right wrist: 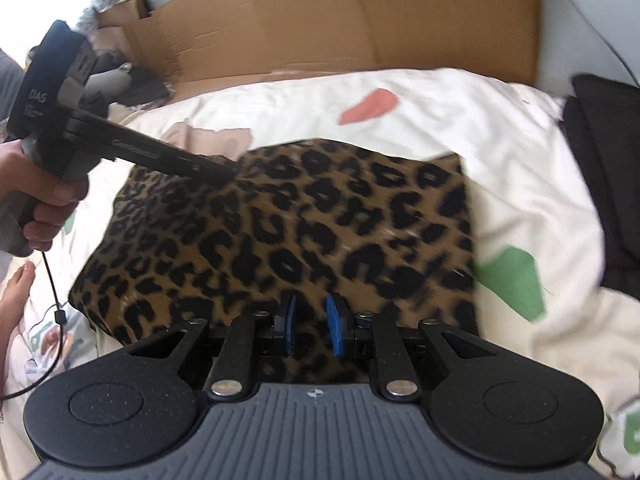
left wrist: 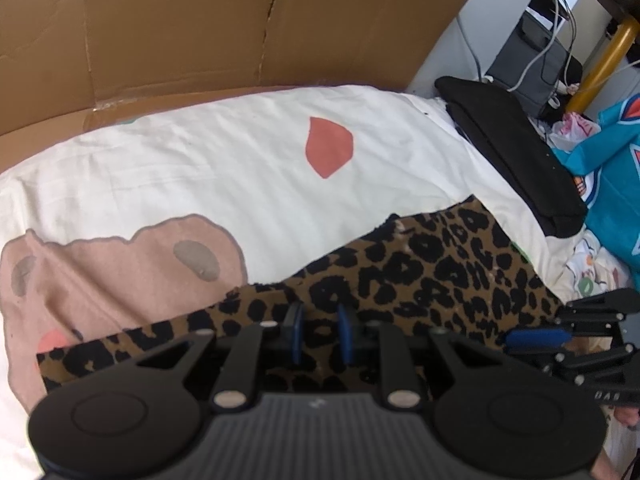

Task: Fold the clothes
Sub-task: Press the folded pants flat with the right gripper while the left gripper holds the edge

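Two grippers, left point(left wrist: 321, 338) and right point(right wrist: 312, 330), fingers narrowly parted, pinch unclear; leopard cloth point(right wrist: 280, 232) beneath and ahead of fingers, likely taken at opposite edges for an even fold.

The right wrist view is motion-blurred. The leopard-print cloth point(right wrist: 280, 232) runs under the right gripper point(right wrist: 312, 330) at 6 o'clock, its near edge hidden; whether the fingers pinch it is unclear.

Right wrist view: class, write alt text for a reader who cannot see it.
A leopard-print garment lies on a white printed bedsheet, the right tongs over its near edge. The left tongs reach its far corner; cardboard stands behind.
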A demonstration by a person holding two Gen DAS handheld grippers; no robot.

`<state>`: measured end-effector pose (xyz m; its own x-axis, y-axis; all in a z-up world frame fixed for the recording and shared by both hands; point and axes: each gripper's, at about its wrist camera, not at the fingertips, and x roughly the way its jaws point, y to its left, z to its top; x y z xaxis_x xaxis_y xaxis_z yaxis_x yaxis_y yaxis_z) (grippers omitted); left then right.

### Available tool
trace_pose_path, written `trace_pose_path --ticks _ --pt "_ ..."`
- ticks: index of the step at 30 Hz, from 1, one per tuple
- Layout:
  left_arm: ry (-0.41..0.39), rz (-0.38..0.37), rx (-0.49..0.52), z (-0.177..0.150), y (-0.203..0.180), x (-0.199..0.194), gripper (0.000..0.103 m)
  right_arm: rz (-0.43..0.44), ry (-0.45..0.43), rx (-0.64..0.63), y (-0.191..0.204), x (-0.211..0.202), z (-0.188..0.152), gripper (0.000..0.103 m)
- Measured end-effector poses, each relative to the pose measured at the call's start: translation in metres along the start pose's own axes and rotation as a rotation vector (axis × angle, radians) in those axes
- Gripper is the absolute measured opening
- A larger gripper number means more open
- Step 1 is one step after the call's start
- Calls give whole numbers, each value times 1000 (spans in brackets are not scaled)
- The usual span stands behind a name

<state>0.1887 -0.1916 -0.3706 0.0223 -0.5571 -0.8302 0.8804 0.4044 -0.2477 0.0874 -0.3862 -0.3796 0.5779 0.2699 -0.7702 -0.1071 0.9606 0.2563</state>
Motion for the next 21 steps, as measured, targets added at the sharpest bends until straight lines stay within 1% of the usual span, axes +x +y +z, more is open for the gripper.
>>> trace_pose_path --ticks 4,9,15,19,21 --pt "-3 -4 1 0 0 0 22 -10 -6 36 -15 -9 -10 22" --pt "-8 -11 2 0 3 -1 22 -39 -2 12 -18 -18 -17 22" --pt "-15 -20 1 -2 4 -1 22 -56 -3 26 -30 -26 -26 20" --pt "-12 -23 -2 -1 4 -1 22 -100 3 13 -34 -27 -28 20" --pt "-7 -23 -6 0 4 -1 22 -127 5 31 -38 -29 -27 20"
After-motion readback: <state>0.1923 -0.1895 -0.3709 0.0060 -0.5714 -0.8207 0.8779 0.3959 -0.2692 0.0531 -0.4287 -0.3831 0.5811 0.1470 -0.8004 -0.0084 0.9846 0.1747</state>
